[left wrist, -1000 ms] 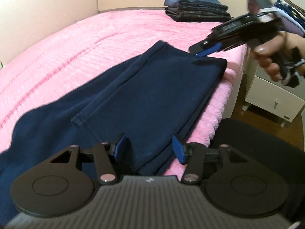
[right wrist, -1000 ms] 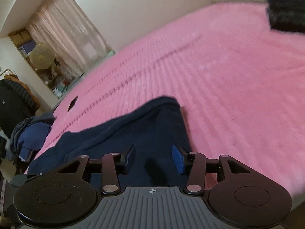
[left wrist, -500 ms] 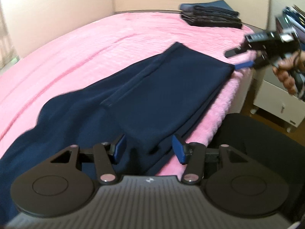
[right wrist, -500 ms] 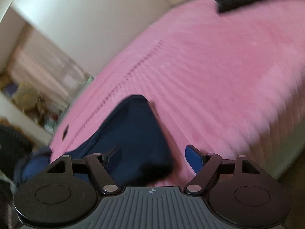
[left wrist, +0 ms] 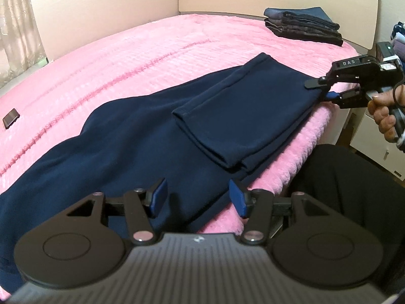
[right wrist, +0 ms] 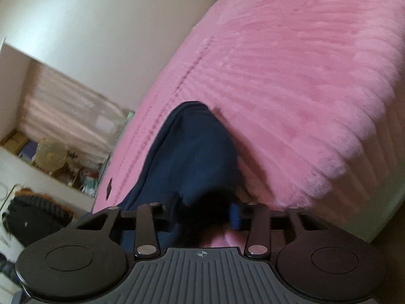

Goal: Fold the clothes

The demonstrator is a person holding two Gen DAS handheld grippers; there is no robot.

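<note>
1. The letters "DAS" stand in pale capitals on the black upper body of the right tool, at the right edge of the left wrist view.
2. A small pale emblem, too small to read, sits at the centre of the ribbed grey housing at the bottom of the left wrist view.
3. A small round crosshair mark sits at the same spot on the housing in the right wrist view; it carries no letters.
</note>
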